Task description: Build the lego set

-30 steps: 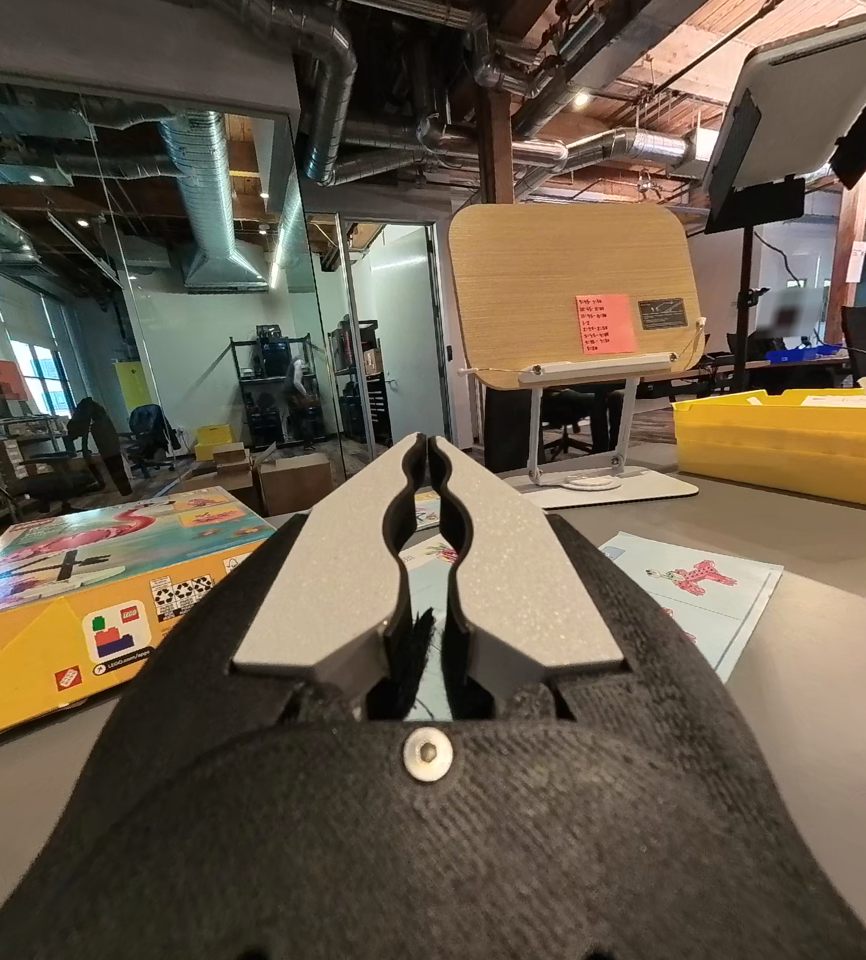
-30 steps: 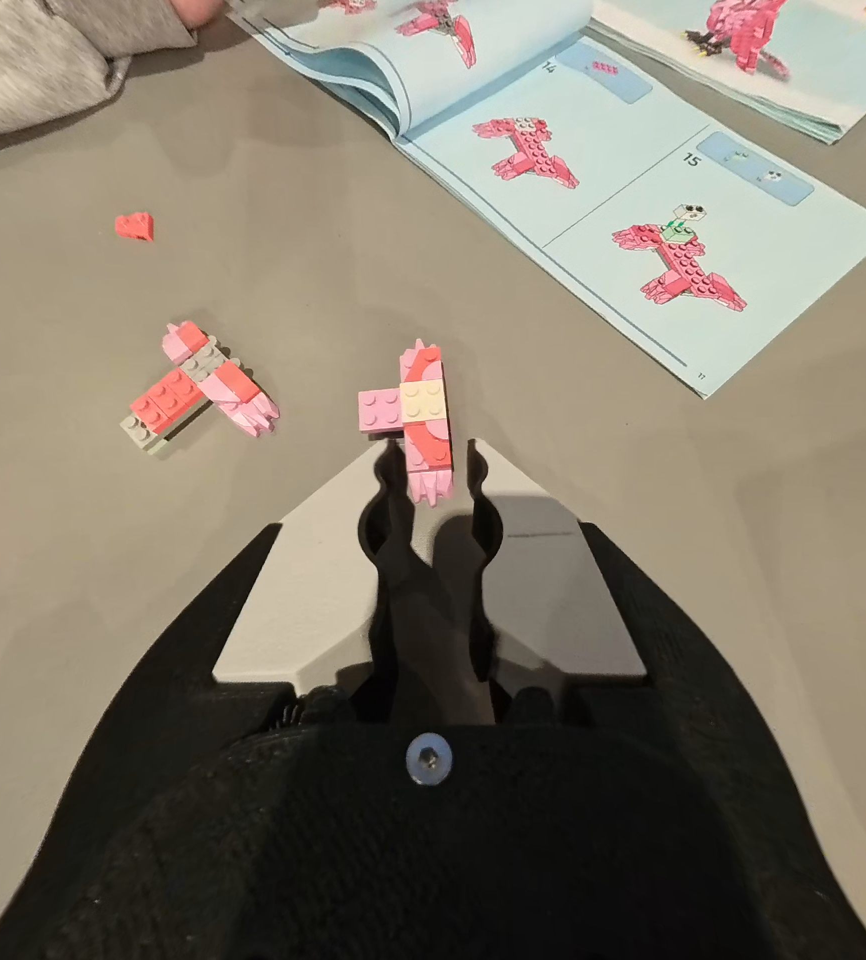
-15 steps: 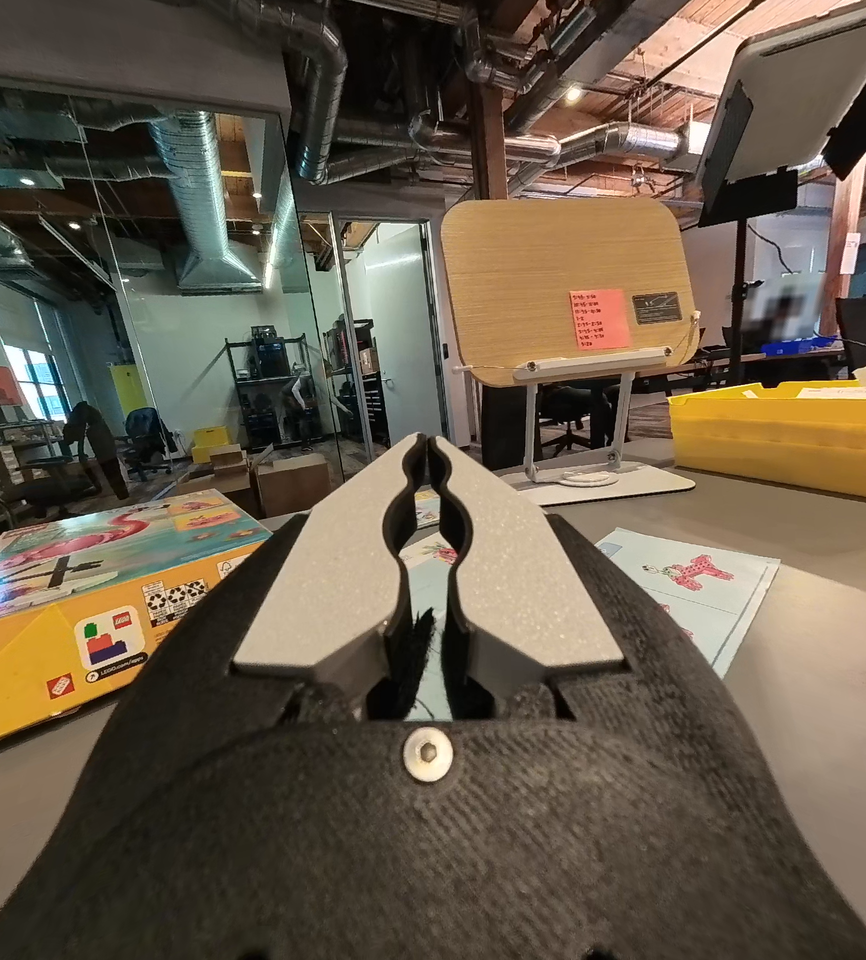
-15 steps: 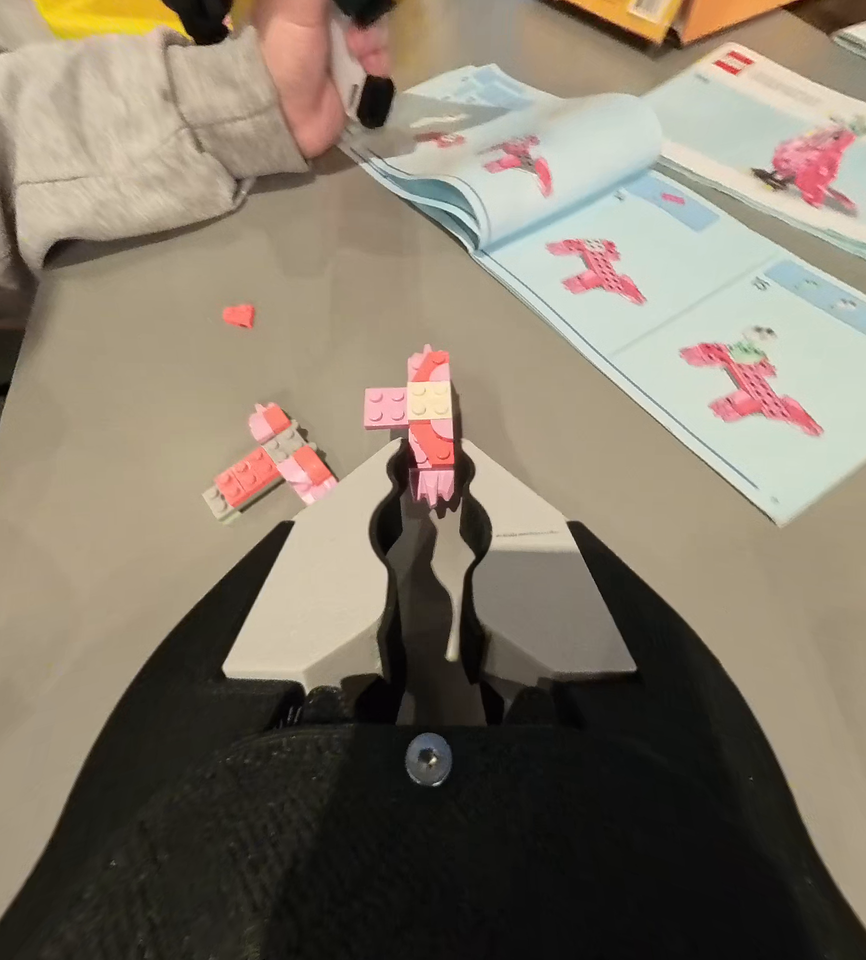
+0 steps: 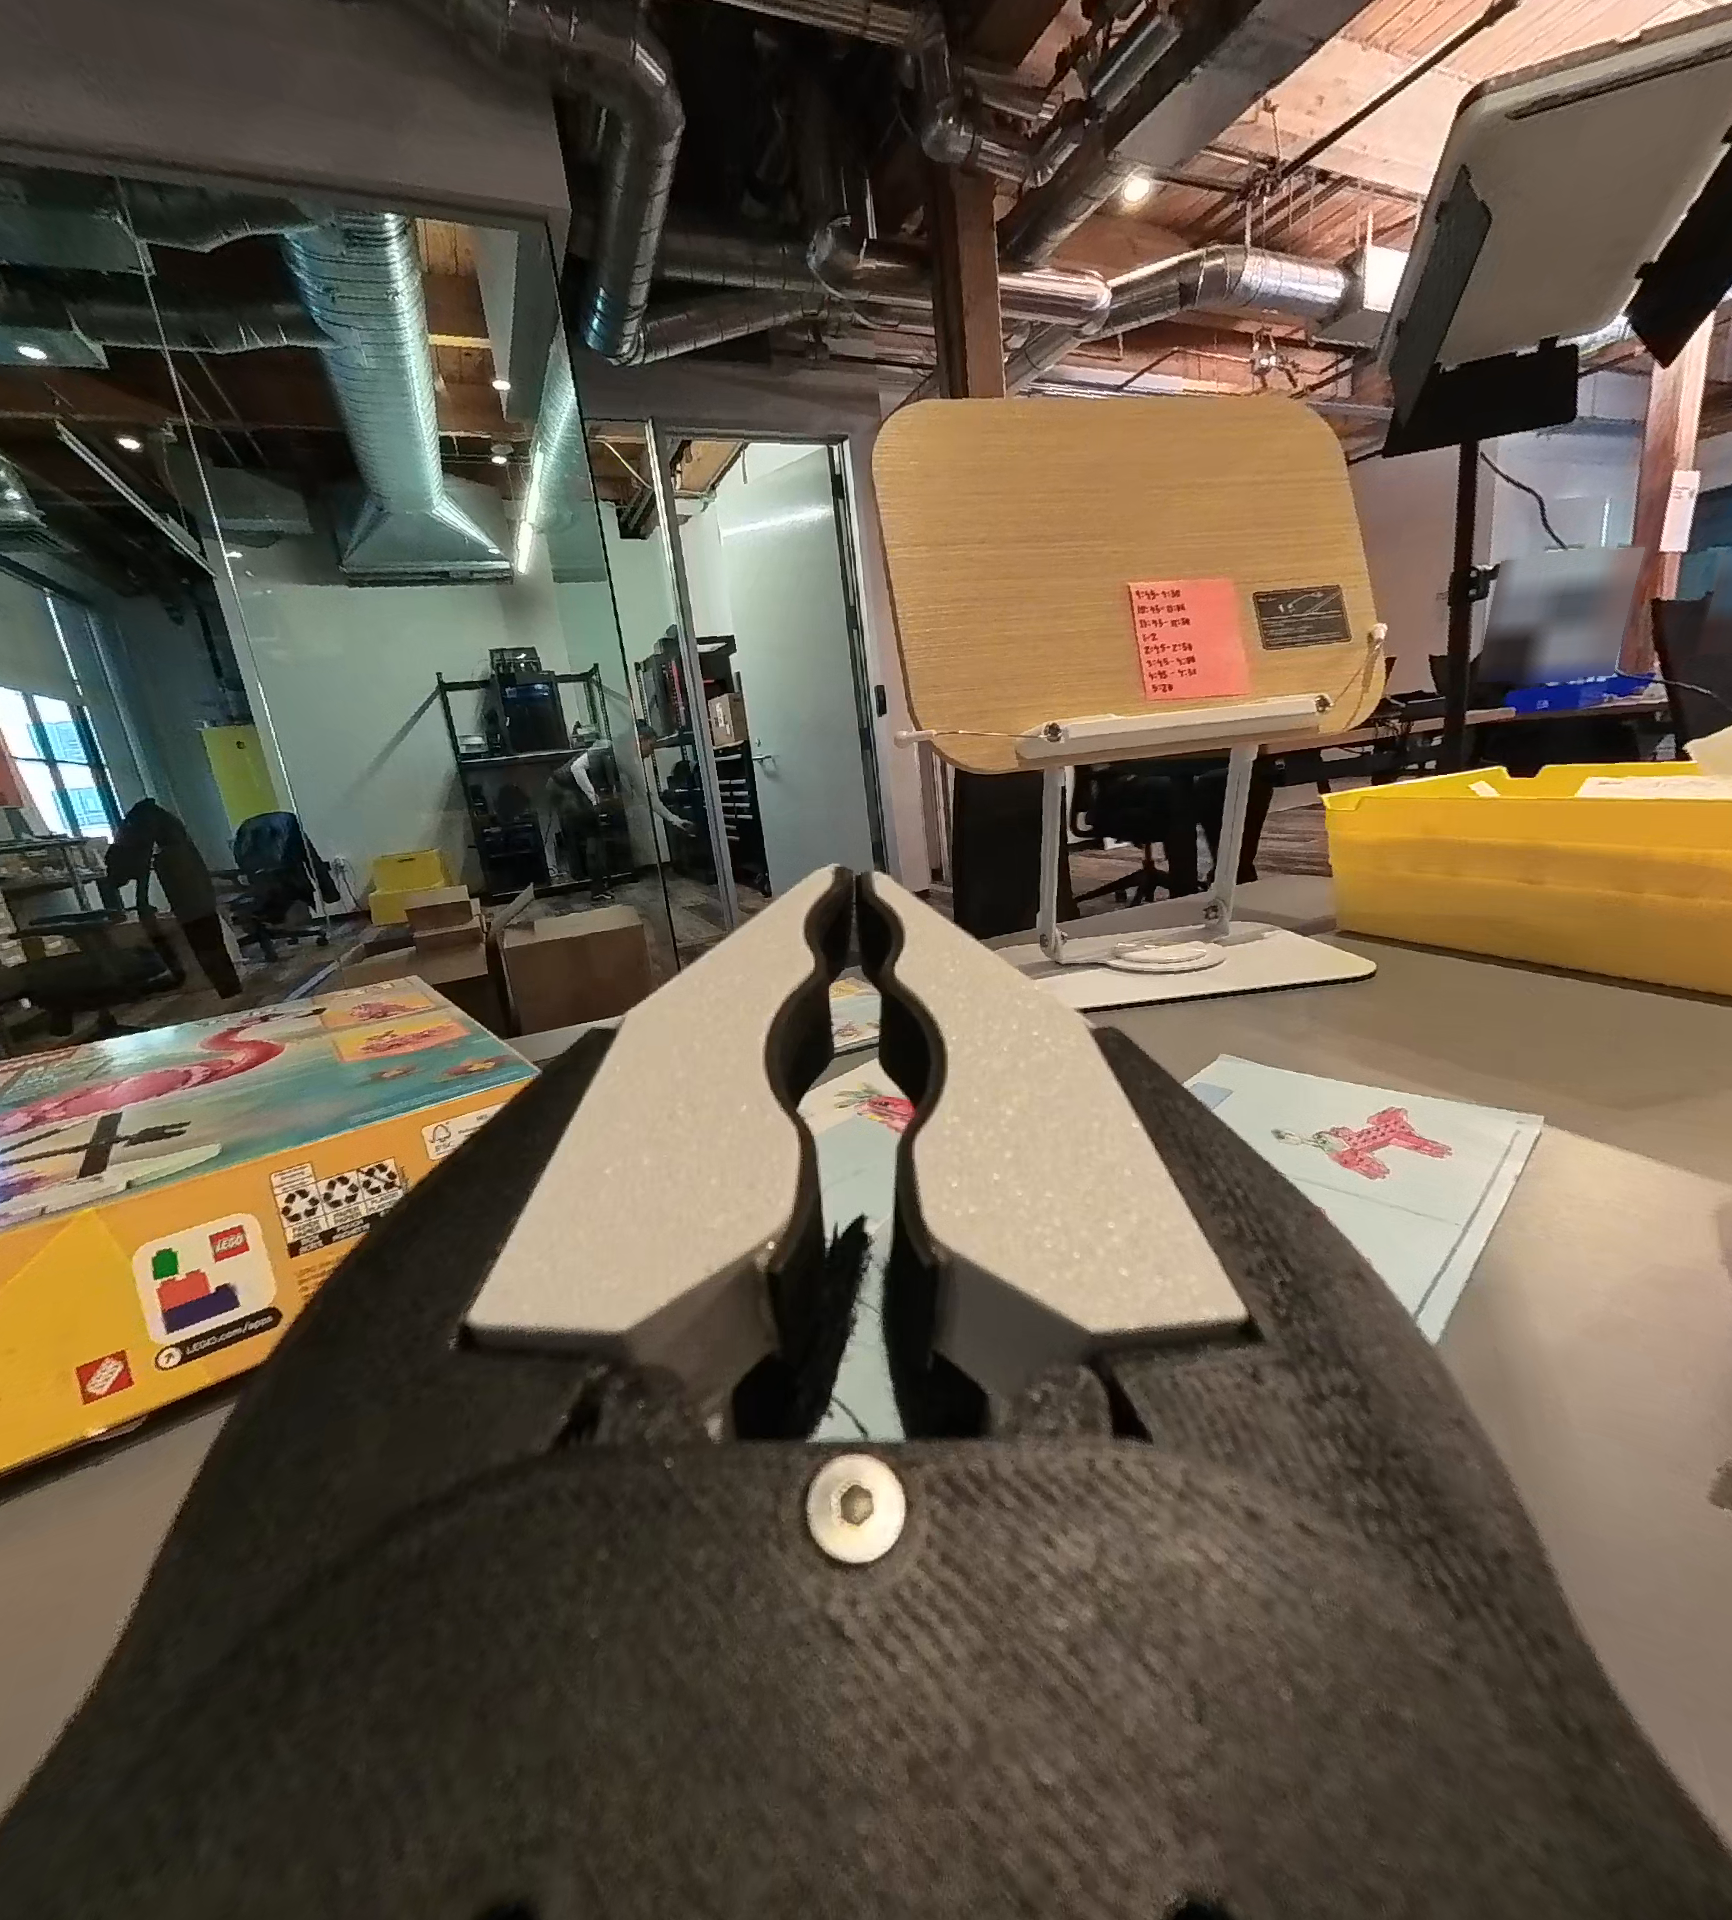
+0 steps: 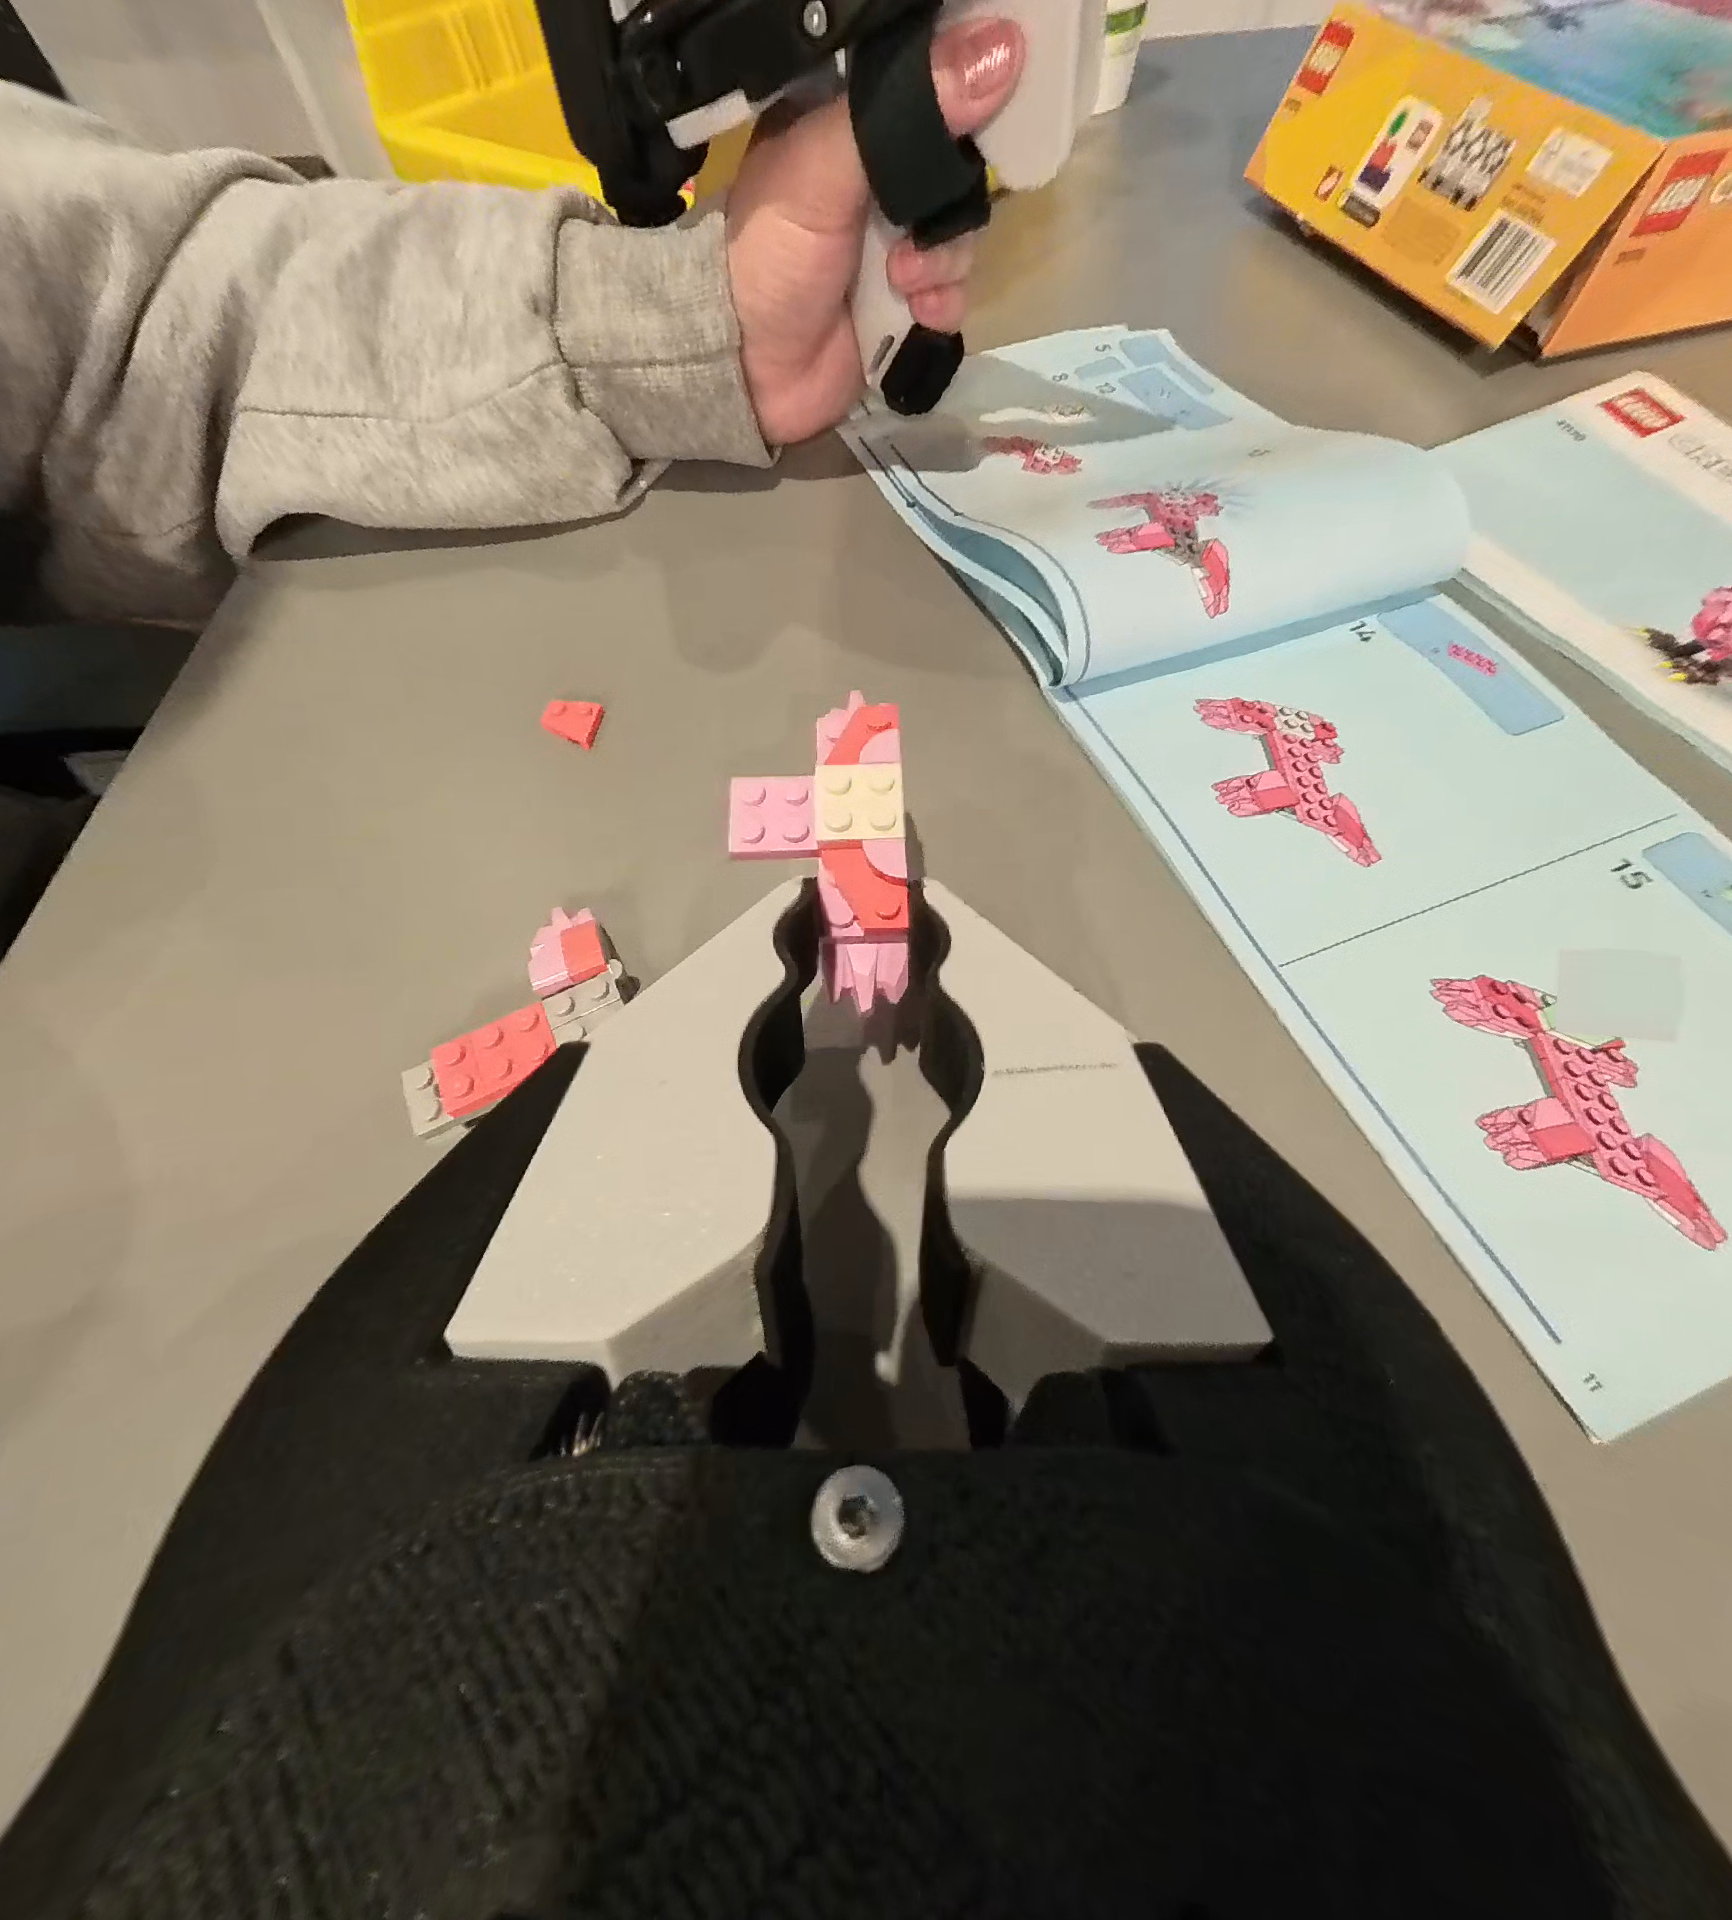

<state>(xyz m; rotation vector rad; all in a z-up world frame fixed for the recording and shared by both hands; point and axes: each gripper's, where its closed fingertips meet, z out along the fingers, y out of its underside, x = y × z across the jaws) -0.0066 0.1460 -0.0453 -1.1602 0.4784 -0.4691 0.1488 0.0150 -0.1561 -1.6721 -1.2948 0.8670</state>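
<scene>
My right gripper (image 6: 862,904) is shut on the tail end of a pink and red lego assembly (image 6: 857,805) with a cream plate and a lilac plate on its side, and holds it above the grey table (image 6: 322,831). A second pink, red and grey assembly (image 6: 519,1039) lies on the table left of my fingers. A small red wedge piece (image 6: 573,722) lies farther back. The open instruction booklet (image 6: 1361,790) lies to the right. My left gripper (image 5: 857,883) is shut and empty, raised over the booklet (image 5: 1361,1153).
A person's hand (image 6: 820,249) and grey sleeve (image 6: 270,343) hold the left gripper at the back left. The yellow lego box (image 6: 1527,166) sits at the back right; it also shows in the left wrist view (image 5: 166,1153). There is also a wooden book stand (image 5: 1122,592) and a yellow bin (image 5: 1589,862). Tip to tip, the grippers are about 25 centimeters apart.
My right gripper closed on the pink assembly's tail and lifted it, tilting up towards the back of the table. My left gripper stayed shut and shifted only slightly.
</scene>
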